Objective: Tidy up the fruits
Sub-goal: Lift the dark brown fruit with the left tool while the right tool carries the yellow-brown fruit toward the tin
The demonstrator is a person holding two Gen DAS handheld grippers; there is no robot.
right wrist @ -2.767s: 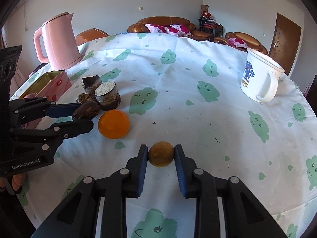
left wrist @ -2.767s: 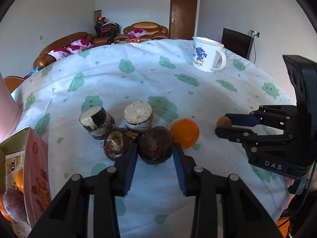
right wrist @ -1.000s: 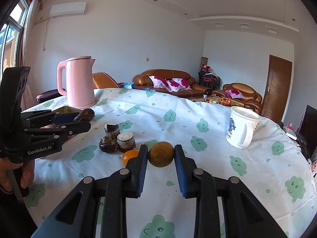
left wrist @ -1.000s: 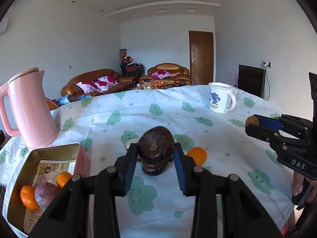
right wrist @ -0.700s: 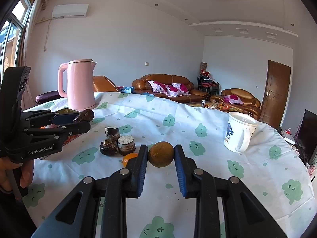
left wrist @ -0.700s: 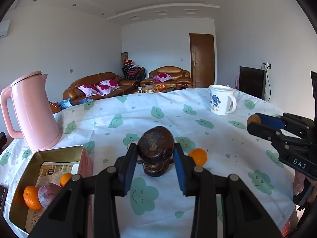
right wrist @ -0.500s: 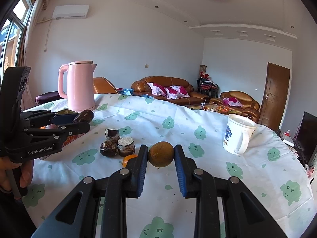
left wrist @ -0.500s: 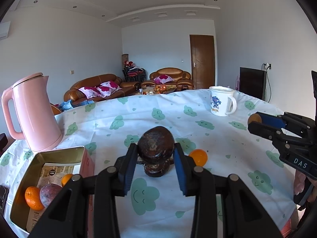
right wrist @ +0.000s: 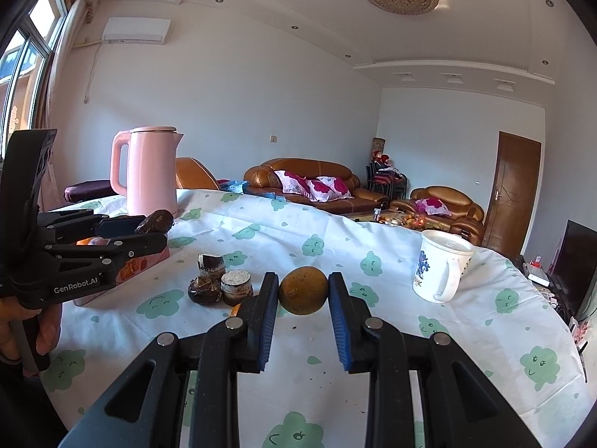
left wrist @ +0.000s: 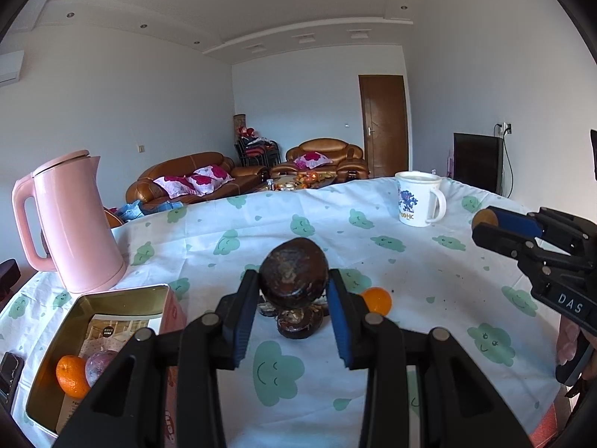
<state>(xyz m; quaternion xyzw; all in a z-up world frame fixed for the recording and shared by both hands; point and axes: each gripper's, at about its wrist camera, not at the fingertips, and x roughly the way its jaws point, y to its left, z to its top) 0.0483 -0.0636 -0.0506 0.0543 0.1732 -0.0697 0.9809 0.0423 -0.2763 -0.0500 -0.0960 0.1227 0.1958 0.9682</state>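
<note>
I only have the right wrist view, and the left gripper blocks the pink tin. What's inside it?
Observer: The left wrist view shows the tin open, with a mandarin and a purplish round fruit at its near end.
Operator: Is there room for the brown fruit in my jaws?
Observer: Probably; the tin's far half shows only a printed leaflet.
Operator: My finger hides something orange on the table.
Observer: That is a loose orange on the cloth, just right of the dark pieces, below the dark fruit in the left jaws.
</note>
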